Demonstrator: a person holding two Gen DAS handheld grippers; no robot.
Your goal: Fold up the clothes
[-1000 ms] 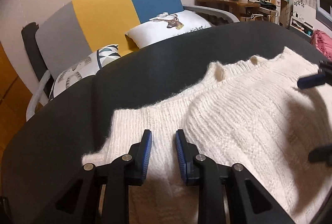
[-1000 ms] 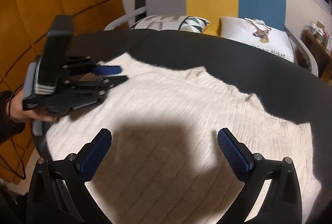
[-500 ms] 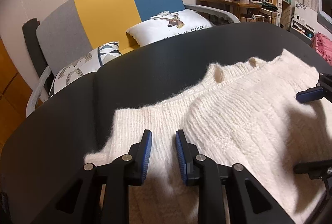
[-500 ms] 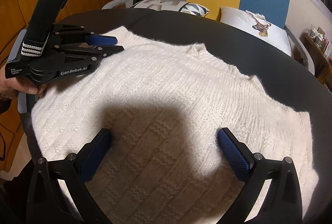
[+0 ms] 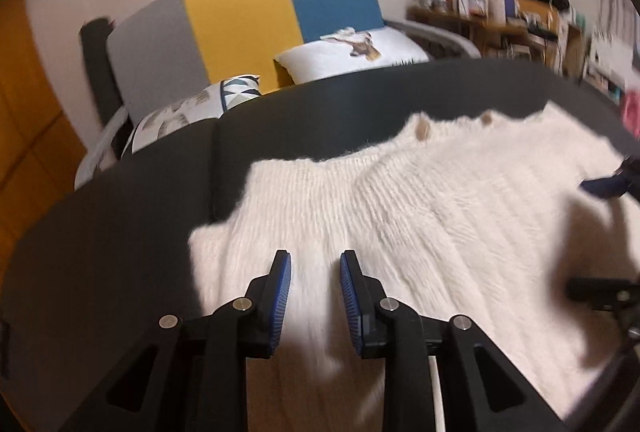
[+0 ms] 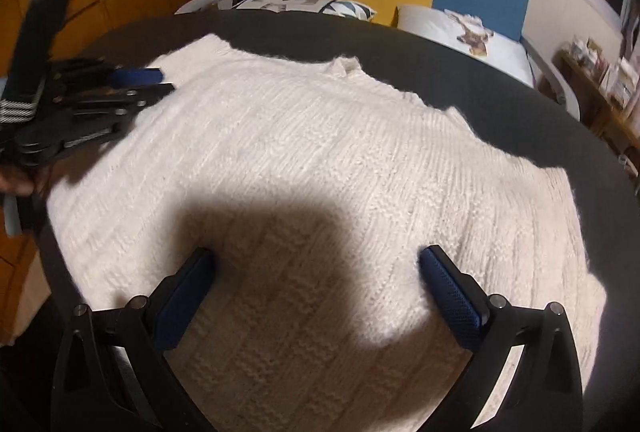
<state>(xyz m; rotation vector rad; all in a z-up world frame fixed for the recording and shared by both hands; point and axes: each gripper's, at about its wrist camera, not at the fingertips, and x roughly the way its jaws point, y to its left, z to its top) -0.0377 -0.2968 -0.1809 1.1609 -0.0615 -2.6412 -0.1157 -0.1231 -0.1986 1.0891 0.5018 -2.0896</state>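
Left wrist view: left tool [image 5: 315, 290] jaws narrowly apart and opening, nothing pinched, poised over the sleeve end of the white sweater [image 5: 420, 232], which lies flat on the dark surface [image 5: 120, 232]. Risk: the narrow gap skims loose knit and the fold drags crooked. Toward 3 o'clock, right tool [image 6: 316, 288] gapes wide over the body, empty; fuzzy yarn may snag its pads.

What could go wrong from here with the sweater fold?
1. The left gripper has a narrow gap and its jaws are opening over the thick white sweater; it may pinch only fuzz, or both layers.
2. The right gripper is wide open mid-body, not at an edge, so a grab there could bunch the knit.
3. The sweater reaches the dark table near edge; pulling could drag it off.
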